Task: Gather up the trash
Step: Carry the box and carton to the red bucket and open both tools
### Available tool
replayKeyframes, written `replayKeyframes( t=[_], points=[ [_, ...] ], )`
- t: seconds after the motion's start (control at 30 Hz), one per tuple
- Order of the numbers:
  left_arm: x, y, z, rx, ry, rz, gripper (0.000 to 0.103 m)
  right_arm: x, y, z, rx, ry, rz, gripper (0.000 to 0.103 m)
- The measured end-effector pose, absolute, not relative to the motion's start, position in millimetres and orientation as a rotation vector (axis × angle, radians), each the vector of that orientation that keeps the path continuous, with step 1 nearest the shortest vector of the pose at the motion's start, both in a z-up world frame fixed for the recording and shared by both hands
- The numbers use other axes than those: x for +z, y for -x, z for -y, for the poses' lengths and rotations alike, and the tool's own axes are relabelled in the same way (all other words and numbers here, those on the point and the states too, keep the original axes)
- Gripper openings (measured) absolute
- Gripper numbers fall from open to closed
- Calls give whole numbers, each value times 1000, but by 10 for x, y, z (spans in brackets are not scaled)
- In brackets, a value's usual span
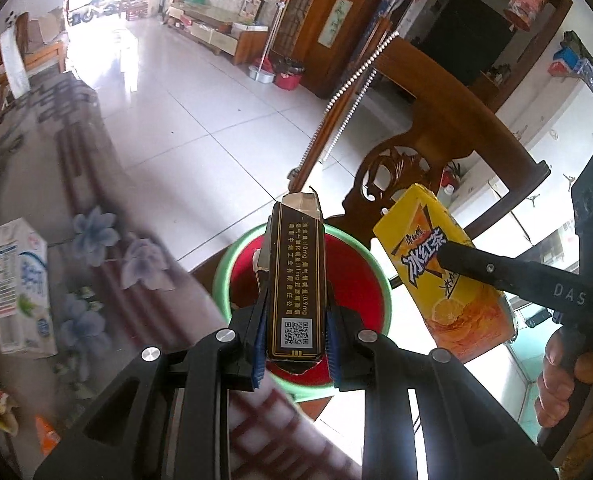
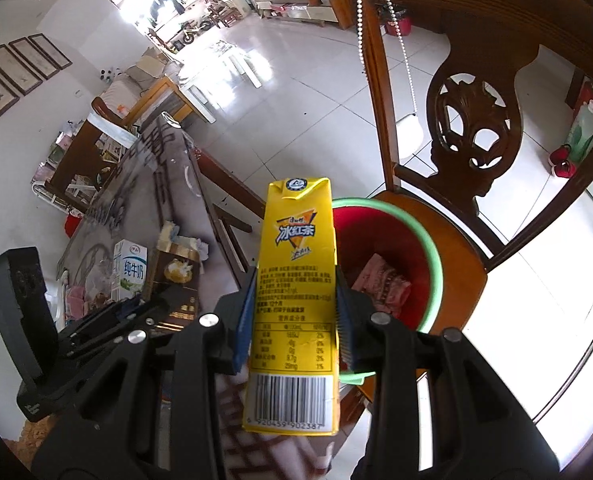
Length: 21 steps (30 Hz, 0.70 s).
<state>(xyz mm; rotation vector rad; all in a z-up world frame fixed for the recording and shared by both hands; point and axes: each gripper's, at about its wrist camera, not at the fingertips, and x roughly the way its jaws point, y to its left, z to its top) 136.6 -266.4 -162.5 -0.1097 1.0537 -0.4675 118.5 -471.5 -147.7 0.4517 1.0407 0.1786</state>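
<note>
- The left tongs, ribbed blue pads on black arms, clamp a dark, gold-lined cigarette box upright at centre frame, above the basin.
- The right tongs squeeze a glossy yellow tea carton, a tall rectangular pack with a folded top, at centre frame.
- The round basin, red inside with a green rim, sits on a carved wooden chair.
- A white milk carton lies at the left edge on the floral, glass-topped desk.

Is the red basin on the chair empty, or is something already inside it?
Not empty. The right wrist view shows a crumpled pinkish item lying inside the red basin; what it is cannot be told.
</note>
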Motion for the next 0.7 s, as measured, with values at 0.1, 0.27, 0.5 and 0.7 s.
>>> replayKeyframes(
  t=[0.1,0.27,0.5,0.7],
  points=[
    [-1662,-1413,2762,-457,105,-1069,48,-1497,-1238,4753,206,-460,-1042,38],
    [-1646,-1429,2754,-435,126,-1059,69,-1545,-1264,4816,194,-482,-1039,61],
    [-1594,-1389,2648,-416,140,-1051,69,-1576,-1265,4800,194,-509,-1049,61],
    [-1468,-1257,2382,-390,150,-1018,69,-1515,-1231,4541,221,-492,-1045,63]
  ],
)
